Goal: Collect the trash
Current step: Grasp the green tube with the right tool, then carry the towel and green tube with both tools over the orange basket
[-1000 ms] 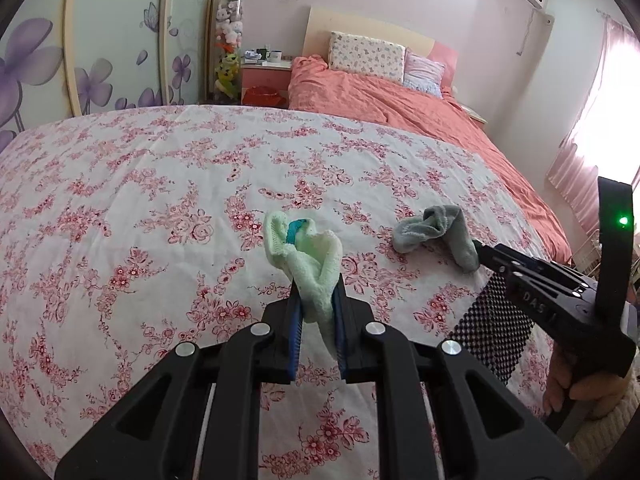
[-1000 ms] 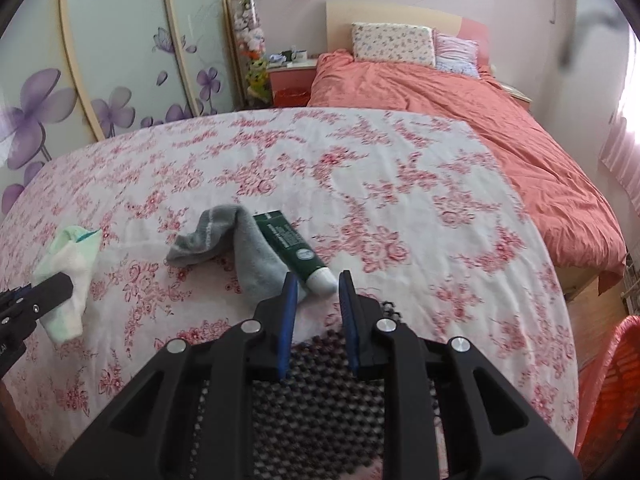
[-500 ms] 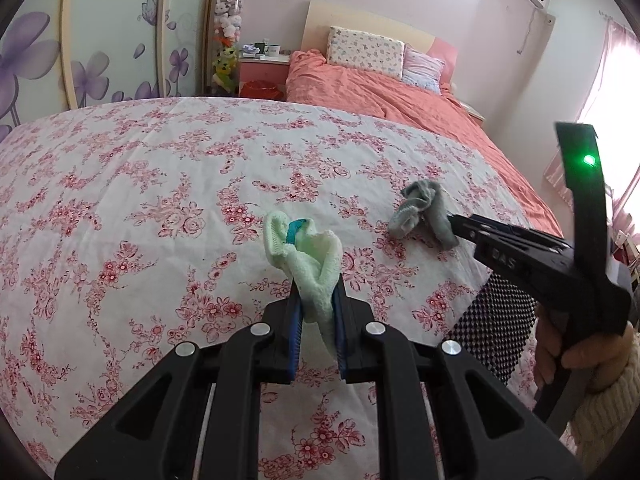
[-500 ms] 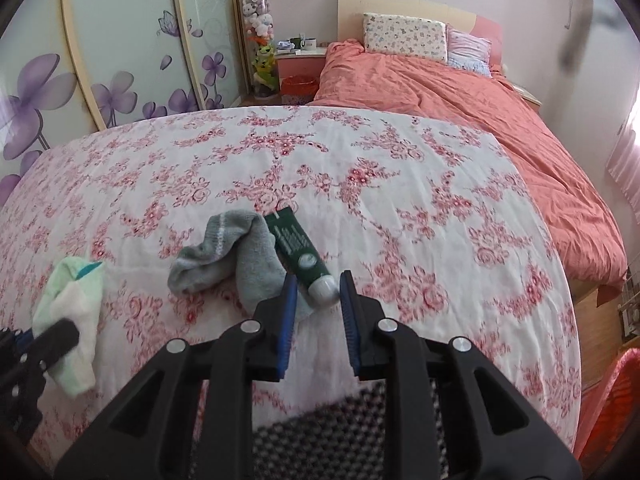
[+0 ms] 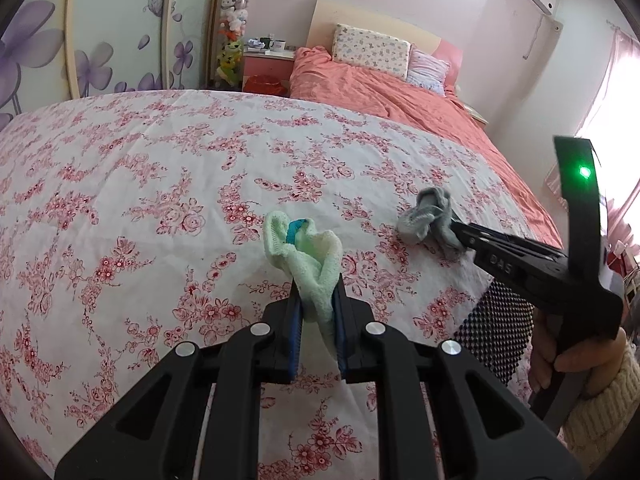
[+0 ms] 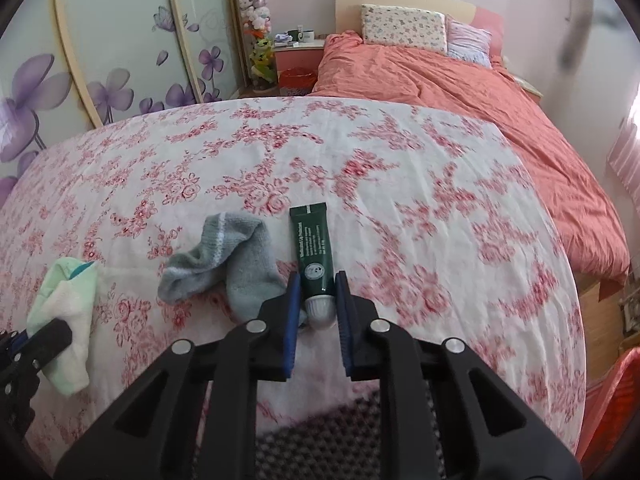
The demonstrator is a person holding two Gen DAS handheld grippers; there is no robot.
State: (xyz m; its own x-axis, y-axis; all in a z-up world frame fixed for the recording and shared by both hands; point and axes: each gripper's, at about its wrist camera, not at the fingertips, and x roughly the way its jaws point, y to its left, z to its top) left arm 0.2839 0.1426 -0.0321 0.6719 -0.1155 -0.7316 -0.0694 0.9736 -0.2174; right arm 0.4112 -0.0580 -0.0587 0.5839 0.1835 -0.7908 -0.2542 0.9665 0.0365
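Note:
My left gripper (image 5: pixel 316 300) is shut on a pale green sock (image 5: pixel 308 260) and holds it above the floral bedspread (image 5: pixel 160 184). The sock also shows at the left of the right wrist view (image 6: pixel 66 300). A grey sock (image 6: pixel 228 256) lies crumpled on the bedspread, seen too in the left wrist view (image 5: pixel 430 220). A dark green tube (image 6: pixel 314 248) with a white cap lies beside it. My right gripper (image 6: pixel 316 292) is open, its jaws on either side of the tube's cap end.
A black mesh mat (image 6: pixel 344 436) lies at the near edge of the bedspread. An orange-red basket (image 6: pixel 616 408) sits at the lower right. A bed with a coral duvet (image 6: pixel 480 92) and a nightstand (image 6: pixel 298 54) stand behind.
My right gripper has moved forward over the bedspread until its open jaws flank the tube's cap. My left gripper still holds the green sock.

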